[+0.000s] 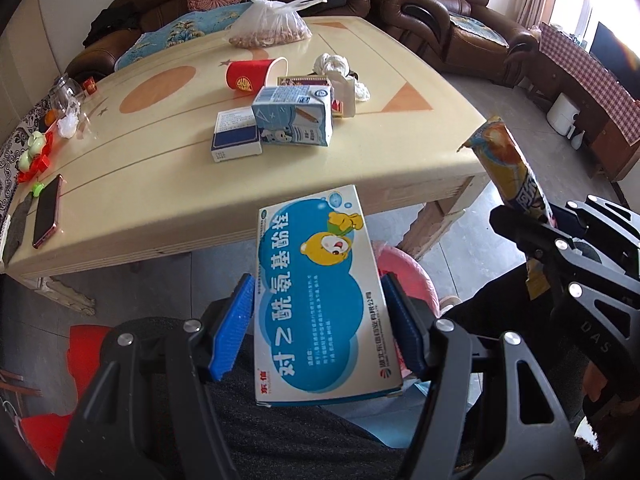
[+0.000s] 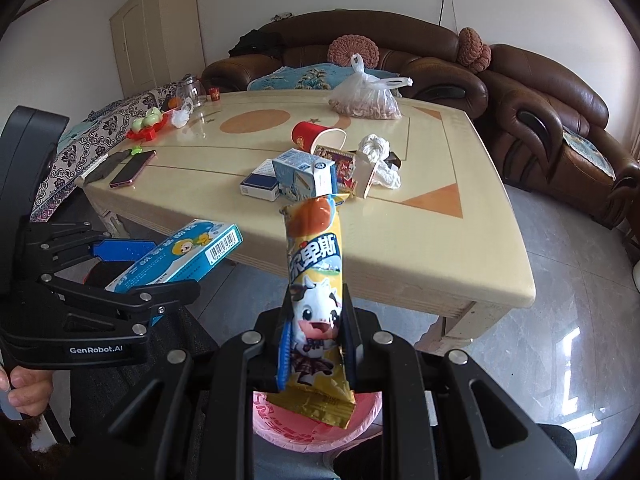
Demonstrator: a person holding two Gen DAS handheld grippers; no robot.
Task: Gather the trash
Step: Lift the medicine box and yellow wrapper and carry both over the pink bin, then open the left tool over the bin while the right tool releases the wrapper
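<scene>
Two pieces of trash are already off the worktop, one per claw. Left claw is clamped across the short width of a blue medicine box, its blue pads pressing both long edges, so the box's long axis runs straight out along the fingers in the middle of the left wrist view. Right claw is pinched tight on a yellow snack wrapper, which sticks up and forward, tail hanging below the jaws.

What matters next, I reckon: the pink bin sits at bottom centre of the right wrist view, directly under the wrapper's tail, so the right hand looks nearer to a drop. In the left view only a pink sliver shows behind the box, to its right.

Still on the worktop: a milk carton, red cup, crumpled tissue.
</scene>
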